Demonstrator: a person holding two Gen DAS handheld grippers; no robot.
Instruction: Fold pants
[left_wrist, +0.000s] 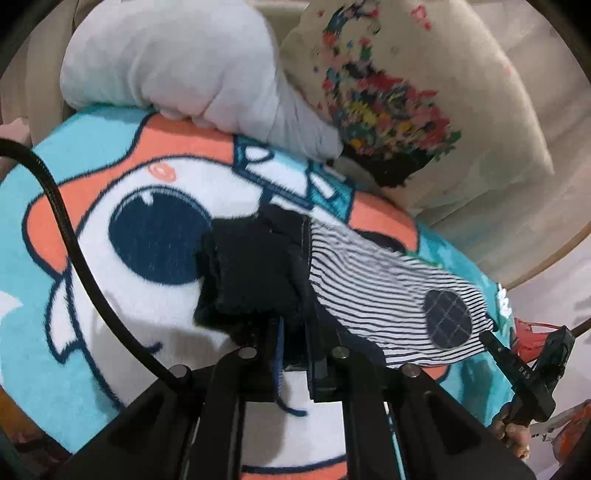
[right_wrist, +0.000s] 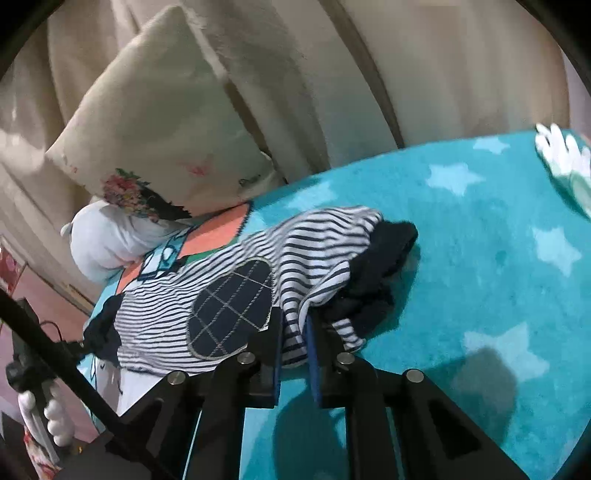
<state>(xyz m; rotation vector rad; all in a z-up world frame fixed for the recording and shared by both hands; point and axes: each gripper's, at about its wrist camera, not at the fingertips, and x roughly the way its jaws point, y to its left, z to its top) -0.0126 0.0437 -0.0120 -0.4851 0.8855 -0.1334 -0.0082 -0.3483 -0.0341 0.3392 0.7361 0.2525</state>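
Small black-and-white striped pants (left_wrist: 369, 280) with a dark grid-stitched oval patch (left_wrist: 448, 319) lie across a teal cartoon blanket. My left gripper (left_wrist: 293, 332) is shut on the bunched dark navy end (left_wrist: 251, 266) of the pants. In the right wrist view the same pants (right_wrist: 166, 314) stretch leftward with the patch (right_wrist: 232, 306) facing up. There my right gripper (right_wrist: 295, 332) is shut on a fold of striped cloth, beside a dark navy bunch (right_wrist: 384, 254). Each gripper shows in the other's view, at the far end of the pants: right gripper (left_wrist: 491, 339), left gripper (right_wrist: 83, 345).
The blanket (right_wrist: 480, 240) covers a sofa seat with a beige backrest (right_wrist: 314, 74). A cream cushion with a floral print (left_wrist: 406, 92) leans at the back, and a pale grey soft pillow (left_wrist: 177, 62) lies next to it. A black cable (left_wrist: 66, 229) arcs across the left.
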